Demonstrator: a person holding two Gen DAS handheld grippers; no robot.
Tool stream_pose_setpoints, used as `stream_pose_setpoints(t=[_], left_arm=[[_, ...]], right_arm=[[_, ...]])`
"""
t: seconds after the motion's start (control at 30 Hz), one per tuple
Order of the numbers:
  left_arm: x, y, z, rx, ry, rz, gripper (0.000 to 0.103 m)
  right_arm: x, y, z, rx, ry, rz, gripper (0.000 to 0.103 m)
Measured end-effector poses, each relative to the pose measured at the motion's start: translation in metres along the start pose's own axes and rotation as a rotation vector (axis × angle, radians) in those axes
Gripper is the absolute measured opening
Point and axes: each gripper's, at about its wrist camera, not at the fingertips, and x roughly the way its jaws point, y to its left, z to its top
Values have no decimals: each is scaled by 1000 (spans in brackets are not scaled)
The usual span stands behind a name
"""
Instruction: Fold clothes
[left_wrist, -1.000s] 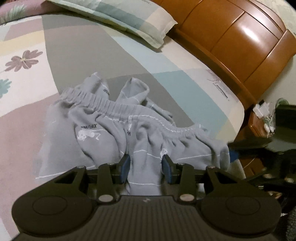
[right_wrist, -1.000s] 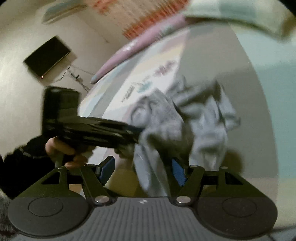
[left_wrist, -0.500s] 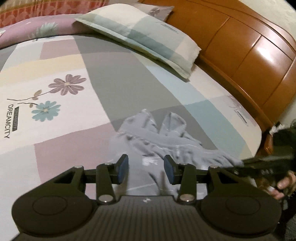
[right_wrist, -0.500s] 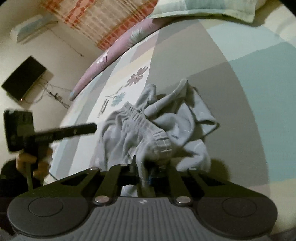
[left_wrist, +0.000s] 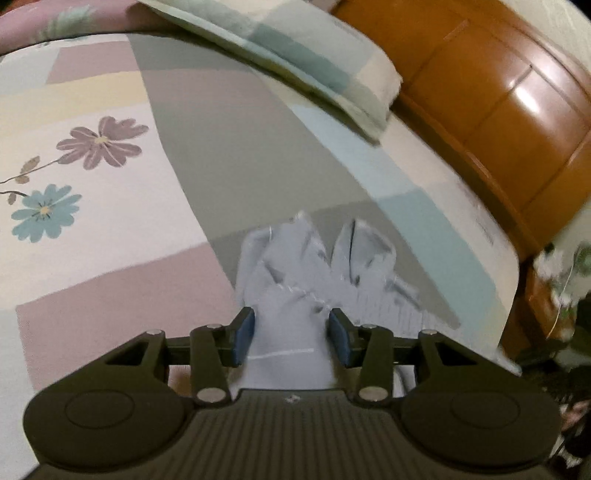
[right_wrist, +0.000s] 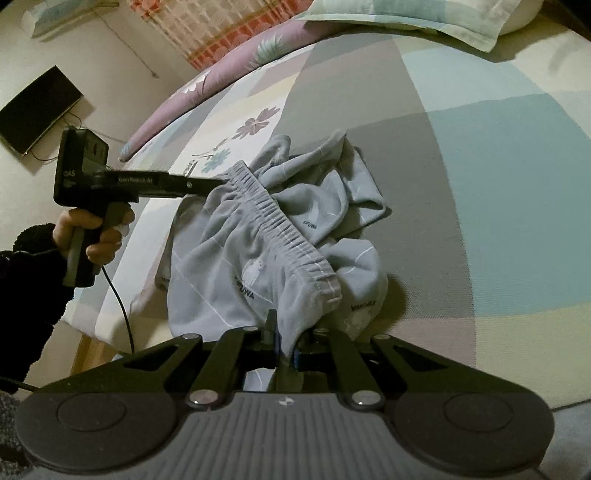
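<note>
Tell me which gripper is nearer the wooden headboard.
Right. The left gripper sits at the gray shorts' waistband end farther from the wooden headboard; the right gripper grips the nearer end.

We cannot tell whether the left gripper's (left_wrist: 291, 334) blue pads (left_wrist: 243, 332) press the grey shorts (left_wrist: 317, 280), blurred here. The right gripper's (right_wrist: 285, 345) pads are buried in cloth. The pillow (right_wrist: 406, 14) is cut off at the top edge.
</note>
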Motion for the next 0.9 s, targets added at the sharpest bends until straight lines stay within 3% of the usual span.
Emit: stream_pose_setpoints(t=[0.07, 0.13, 0.2, 0.3, 0.63, 0.9], left_arm=[[2, -4, -6, 35, 24, 11, 40], [-1, -8, -11, 78, 27, 22, 29], [-8, -15, -11, 130, 8, 44, 18], [-23, -29, -6, 214, -44, 71, 12], [-30, -58, 46, 382, -116, 164, 9], [16, -93, 109, 526, -95, 203, 7]], right_arm=[[1, -1, 1, -1, 2, 4, 8], [1, -2, 2, 0, 1, 2, 8], [0, -2, 4, -6, -8, -5, 8], [-4, 4, 8, -34, -35, -24, 8], [-15, 19, 29, -133, -115, -164, 8], [-12, 9, 53, -111, -140, -289, 8]])
